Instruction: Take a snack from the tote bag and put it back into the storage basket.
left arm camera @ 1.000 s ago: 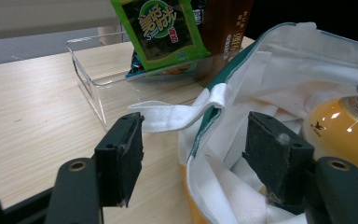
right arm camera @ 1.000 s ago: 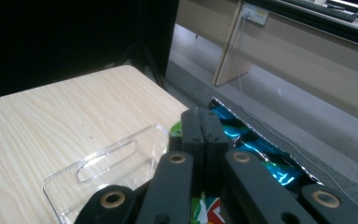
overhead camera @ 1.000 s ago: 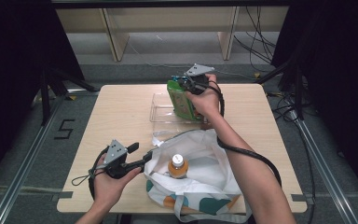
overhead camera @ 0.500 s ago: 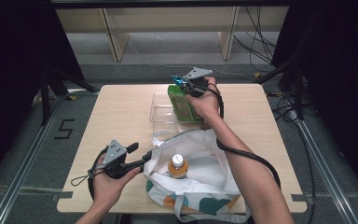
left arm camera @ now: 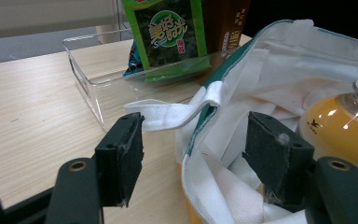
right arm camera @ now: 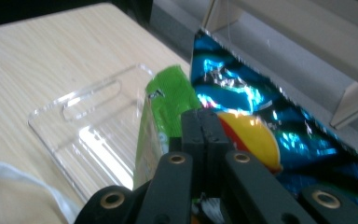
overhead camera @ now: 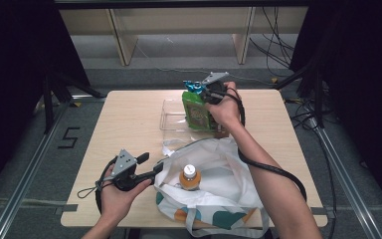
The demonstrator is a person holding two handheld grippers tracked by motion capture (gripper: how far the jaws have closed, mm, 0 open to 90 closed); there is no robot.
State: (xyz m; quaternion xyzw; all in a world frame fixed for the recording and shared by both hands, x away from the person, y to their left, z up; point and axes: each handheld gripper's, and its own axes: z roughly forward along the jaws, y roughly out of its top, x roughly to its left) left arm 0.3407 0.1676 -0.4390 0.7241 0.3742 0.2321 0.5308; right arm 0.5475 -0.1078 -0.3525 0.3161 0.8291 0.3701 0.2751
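A white tote bag (overhead camera: 219,169) lies open at the table's near edge, with an orange-drink bottle (overhead camera: 190,178) standing in it. My left gripper (overhead camera: 154,172) sits at the bag's left rim. Its jaws are open, and the rim and a white strap (left arm camera: 177,114) hang loosely between them, next to the bottle (left arm camera: 340,126). A clear bin (overhead camera: 171,117) holds an upright green seaweed packet (overhead camera: 196,112). My right gripper (overhead camera: 199,89) is above the bin, shut on the top of a shiny blue snack packet (right arm camera: 270,93) beside the green packet (right arm camera: 165,102).
A brown carton (left arm camera: 226,23) stands in the bin behind the green packet (left arm camera: 168,32). Bare wooden tabletop (overhead camera: 124,124) stretches to the left of the bin. Shelving and cables lie beyond the table's far edge.
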